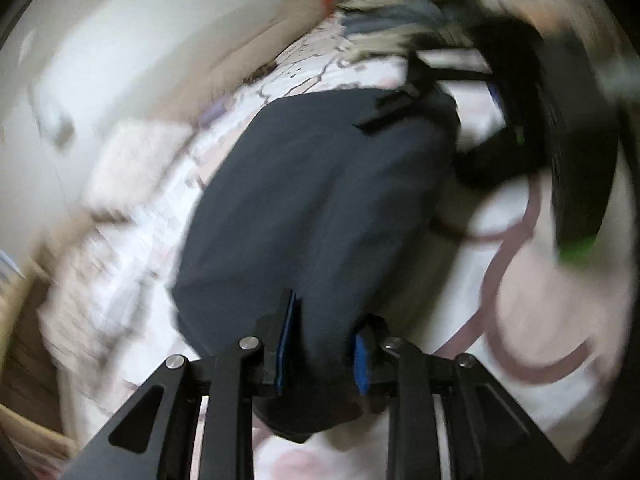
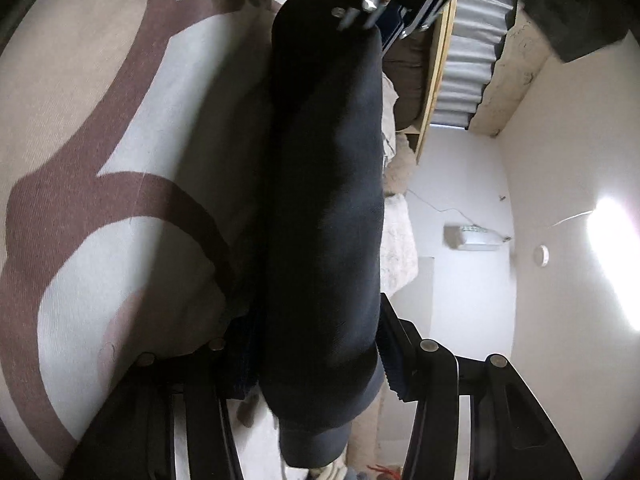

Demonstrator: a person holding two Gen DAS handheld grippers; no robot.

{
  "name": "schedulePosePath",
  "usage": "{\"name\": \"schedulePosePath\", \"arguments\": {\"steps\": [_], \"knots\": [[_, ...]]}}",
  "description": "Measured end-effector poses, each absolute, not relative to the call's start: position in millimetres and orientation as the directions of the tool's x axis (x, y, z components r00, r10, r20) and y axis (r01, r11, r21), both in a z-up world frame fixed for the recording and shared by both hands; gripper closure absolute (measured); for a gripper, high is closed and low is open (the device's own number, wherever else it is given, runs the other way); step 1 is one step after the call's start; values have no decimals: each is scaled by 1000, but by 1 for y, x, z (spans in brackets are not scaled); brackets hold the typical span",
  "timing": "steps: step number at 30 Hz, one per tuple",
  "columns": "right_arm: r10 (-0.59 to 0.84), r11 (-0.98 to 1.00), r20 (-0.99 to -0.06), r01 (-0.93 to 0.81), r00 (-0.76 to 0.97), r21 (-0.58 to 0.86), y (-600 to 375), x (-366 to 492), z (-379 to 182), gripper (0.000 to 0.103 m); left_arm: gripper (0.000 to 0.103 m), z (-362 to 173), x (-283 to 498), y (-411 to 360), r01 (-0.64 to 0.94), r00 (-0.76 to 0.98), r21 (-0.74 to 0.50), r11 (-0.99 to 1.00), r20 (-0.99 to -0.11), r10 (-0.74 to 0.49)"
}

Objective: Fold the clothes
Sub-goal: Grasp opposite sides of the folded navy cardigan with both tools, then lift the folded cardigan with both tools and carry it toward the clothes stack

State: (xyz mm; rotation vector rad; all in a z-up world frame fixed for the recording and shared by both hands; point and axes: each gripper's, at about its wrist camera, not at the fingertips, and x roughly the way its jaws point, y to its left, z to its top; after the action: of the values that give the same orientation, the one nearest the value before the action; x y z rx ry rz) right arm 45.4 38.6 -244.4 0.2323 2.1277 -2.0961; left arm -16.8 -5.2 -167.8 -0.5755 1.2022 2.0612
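Dark garment apparently between both jaws.

Left view motion-blurred; right view sharper, lamp glare at right.

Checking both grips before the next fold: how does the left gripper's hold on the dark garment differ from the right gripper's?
The left gripper pinches a thin bunch of the dark garment between blue pads; the right gripper has a much thicker roll of it filling the space between its fingers. The left wrist view is blurred, the right wrist view sharp. Both hold the same garment, stretched between them above the patterned bedcover.
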Motion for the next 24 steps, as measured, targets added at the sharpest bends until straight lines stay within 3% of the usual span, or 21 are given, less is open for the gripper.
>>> {"name": "schedulePosePath", "arguments": {"steps": [1,4,8,14,24], "knots": [[7,6,-208,208,-978,-978,42,40,-245,52,72,-177,-6,-2,-686,-728,664,-299,-613,308],[8,-37,-189,189,-982,-981,49,30,-247,52,54,-206,18,2,-502,-851,852,-148,-457,260],[18,-92,-153,151,-988,-984,60,28,-245,52,54,-237,38,-4,-303,-916,953,9,-294,273],[47,-82,-93,89,-995,-993,57,27,-244,52,54,-255,31,6,-175,-949,982,71,-187,254],[64,-44,-188,185,-980,-982,49,13,-235,52,54,-250,26,15,-142,-965,989,49,-149,215]]}}
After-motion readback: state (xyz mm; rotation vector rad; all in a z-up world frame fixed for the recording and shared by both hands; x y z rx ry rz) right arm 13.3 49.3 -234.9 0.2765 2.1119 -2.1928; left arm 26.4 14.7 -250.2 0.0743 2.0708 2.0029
